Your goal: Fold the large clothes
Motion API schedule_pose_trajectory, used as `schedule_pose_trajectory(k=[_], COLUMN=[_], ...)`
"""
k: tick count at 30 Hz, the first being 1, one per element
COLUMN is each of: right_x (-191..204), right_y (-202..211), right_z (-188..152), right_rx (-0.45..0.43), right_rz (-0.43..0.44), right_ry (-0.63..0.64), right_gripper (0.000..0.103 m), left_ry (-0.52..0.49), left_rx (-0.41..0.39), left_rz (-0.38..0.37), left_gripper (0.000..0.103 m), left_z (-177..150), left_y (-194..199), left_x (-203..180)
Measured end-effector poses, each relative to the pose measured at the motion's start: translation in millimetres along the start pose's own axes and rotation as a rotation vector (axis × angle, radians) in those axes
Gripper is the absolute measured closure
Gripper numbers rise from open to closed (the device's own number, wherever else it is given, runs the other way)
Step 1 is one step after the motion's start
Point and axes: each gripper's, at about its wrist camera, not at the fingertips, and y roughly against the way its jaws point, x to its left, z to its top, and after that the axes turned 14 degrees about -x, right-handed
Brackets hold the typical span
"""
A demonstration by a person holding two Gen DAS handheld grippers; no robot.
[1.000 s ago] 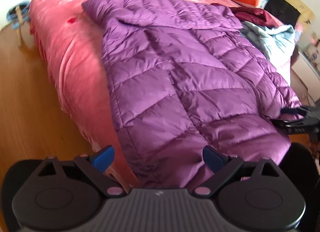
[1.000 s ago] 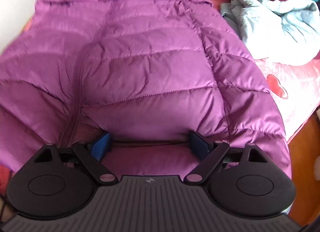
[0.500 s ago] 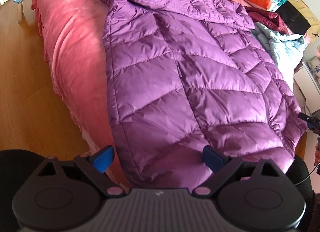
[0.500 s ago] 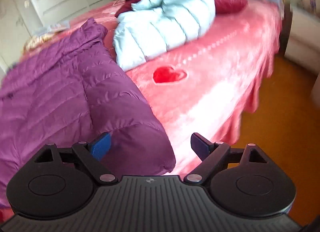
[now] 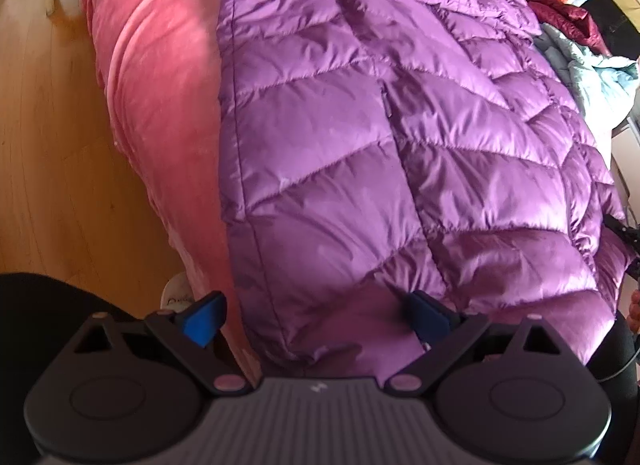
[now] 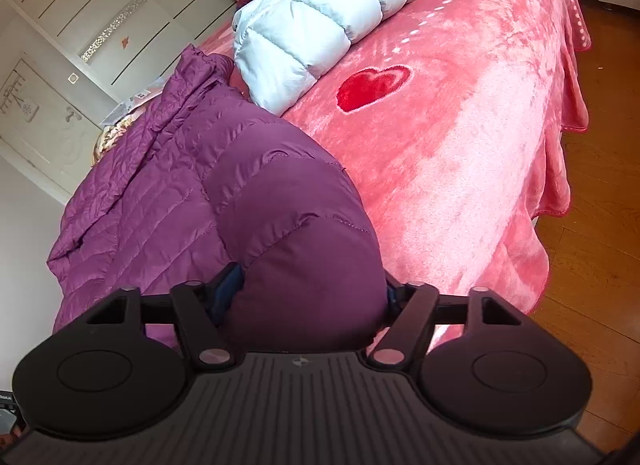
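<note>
The purple down jacket (image 5: 400, 137) lay spread along the near edge of the bed (image 6: 460, 153), its hem bulging over that edge and its collar end toward the far side. It was quilted in slanted channels, glossy and puffy, with a dark zip seam down the middle.

The right gripper (image 6: 308, 293) had a fat roll of the jacket's right hem corner between its jaws. They had just been closing, and the pads seemed to press into the padding on both sides, though one pad was mostly buried, so the bite was probably on. The left gripper (image 5: 316, 317) hung over the left hem corner with its jaws wide open, fabric between them but not pinched.

To do this step well, the left jaws likely needed to sink further and take a deep bite, since slick down-filled cloth slips from a shallow pinch. Both corners should then lift together, evenly, so the fold lands square.

A pale blue puffer (image 6: 320, 25) lay heaped farther along the bed, just beside the jacket.
</note>
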Motion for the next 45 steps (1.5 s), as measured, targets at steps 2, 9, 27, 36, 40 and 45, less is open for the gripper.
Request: schedule_pose_trajectory(k=[2, 9, 27, 36, 40, 45], right_x=[7, 6, 33, 63, 72, 88], right_y=[3, -11, 9, 9, 5, -10], right_z=[0, 4, 22, 47, 55, 70], right_rx=[-0.004, 0.034, -0.083, -0.168, -0.185, -0.224], right_rz=[0.001, 0.030, 0.177, 0.290, 0.326, 0.361], right_ry=[0.012, -0.012, -0.179, -0.276, -0.300, -0.351], right_gripper=[0.034, 0.012, 0.067, 0.069, 0.069, 0.069], left_ry=[0.004, 0.082, 0.294, 0.347, 0.386, 0.479], left_rx=[0.016, 0.065, -0.056, -0.167, -0.205, -0.286], left_rz=[0.014, -0.040, -0.368, -0.487, -0.545, -0.657], left_gripper=[0.000, 0.001, 0.086, 0.087, 0.087, 0.087], left_z=[-1, -7, 11, 28, 34, 54], left_y=[-2, -7, 27, 41, 45, 46], left_x=[2, 12, 25, 31, 39, 51])
